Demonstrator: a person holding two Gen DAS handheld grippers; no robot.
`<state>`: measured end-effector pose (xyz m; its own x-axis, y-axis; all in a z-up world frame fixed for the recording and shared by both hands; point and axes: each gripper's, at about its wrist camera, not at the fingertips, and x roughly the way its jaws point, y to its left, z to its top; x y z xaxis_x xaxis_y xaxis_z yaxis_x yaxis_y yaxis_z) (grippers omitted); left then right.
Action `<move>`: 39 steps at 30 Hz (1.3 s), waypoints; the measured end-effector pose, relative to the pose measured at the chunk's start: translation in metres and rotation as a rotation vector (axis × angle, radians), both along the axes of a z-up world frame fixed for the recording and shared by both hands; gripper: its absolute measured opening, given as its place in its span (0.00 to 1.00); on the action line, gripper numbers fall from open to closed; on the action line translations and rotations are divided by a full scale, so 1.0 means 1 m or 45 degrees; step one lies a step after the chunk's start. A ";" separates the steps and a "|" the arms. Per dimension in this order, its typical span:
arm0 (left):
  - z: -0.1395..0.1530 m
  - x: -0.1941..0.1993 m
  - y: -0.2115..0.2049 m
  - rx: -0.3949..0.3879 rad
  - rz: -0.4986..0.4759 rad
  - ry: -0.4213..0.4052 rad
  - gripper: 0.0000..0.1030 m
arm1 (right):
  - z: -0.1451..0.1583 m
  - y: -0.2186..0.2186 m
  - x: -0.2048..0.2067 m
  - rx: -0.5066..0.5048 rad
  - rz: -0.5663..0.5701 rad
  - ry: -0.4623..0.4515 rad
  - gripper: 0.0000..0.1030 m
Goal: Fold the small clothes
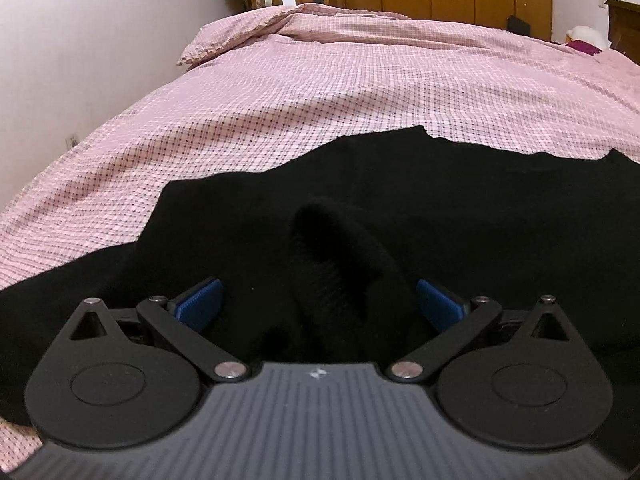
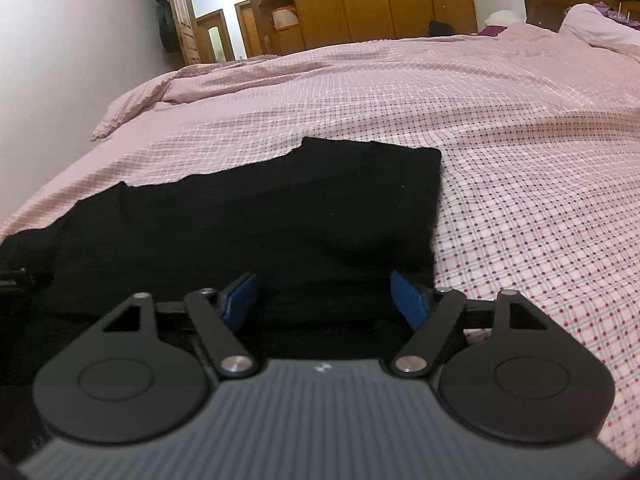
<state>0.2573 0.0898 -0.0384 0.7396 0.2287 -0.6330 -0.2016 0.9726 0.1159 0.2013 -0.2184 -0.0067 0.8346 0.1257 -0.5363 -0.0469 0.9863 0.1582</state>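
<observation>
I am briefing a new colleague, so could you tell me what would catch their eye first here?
A black garment lies spread on the pink checked bedcover, filling the near foreground. Both tools, left and right, stand open just over its near edge, and a raised fold of the cloth sits between the left one's blue pads.

Open fingers [image 2: 324,300] over blk garment [image 2: 280,208]

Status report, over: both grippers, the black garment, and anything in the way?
Left gripper open, a raised fold between its jaws. Right gripper open over the near edge. Black garment flat on the bed, partly folded. Nothing in the way.
</observation>
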 end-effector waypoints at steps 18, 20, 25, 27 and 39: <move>0.051 -0.091 0.056 0.035 0.106 -0.054 1.00 | 0.024 0.006 -0.024 0.064 -0.019 0.041 0.76; 0.052 -0.098 0.067 0.032 0.124 -0.052 1.00 | 0.030 0.009 -0.034 0.063 0.011 0.044 0.76; 0.049 -0.114 0.094 0.040 0.175 -0.029 1.00 | 0.041 0.018 -0.061 0.045 0.064 0.060 0.76; 0.046 -0.120 0.105 0.016 0.187 -0.014 1.00 | 0.041 0.023 -0.070 0.040 0.079 0.068 0.76; 0.021 -0.132 0.144 -0.120 0.219 0.078 1.00 | 0.008 0.050 -0.077 -0.041 0.121 0.107 0.82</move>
